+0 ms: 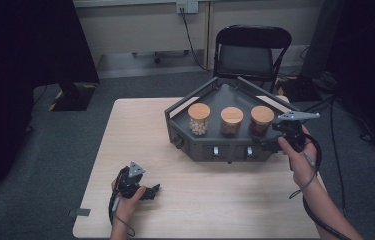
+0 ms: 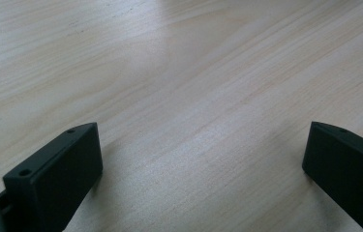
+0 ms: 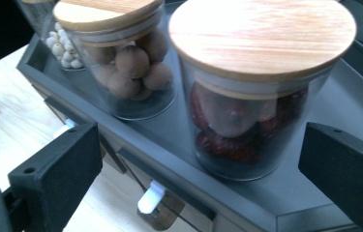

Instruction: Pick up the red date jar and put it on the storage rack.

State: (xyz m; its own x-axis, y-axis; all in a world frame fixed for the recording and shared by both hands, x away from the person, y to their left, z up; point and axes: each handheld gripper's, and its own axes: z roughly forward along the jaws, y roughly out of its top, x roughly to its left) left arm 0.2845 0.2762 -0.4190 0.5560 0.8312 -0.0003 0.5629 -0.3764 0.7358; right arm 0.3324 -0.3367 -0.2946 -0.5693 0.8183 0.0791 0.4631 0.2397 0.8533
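1. Right gripper view: the right gripper (image 3: pixel 203 169) is spread wide with nothing between its jaws, lined up on the jar of red dried fruit (image 3: pixel 254 108), the rightmost of three wooden-lidded jars on the grey tray (image 3: pixel 334 101).
2. The jar stands upright, just beyond the jaws and apart from them.
3. Step in hand, as judged: approach before grasp.
4. Next move calls for advancing until the jaws flank the glass below the lid, then closing.
5. The left gripper (image 1: pixel 147 191) rests open on the table (image 1: pixel 140 130), well apart.
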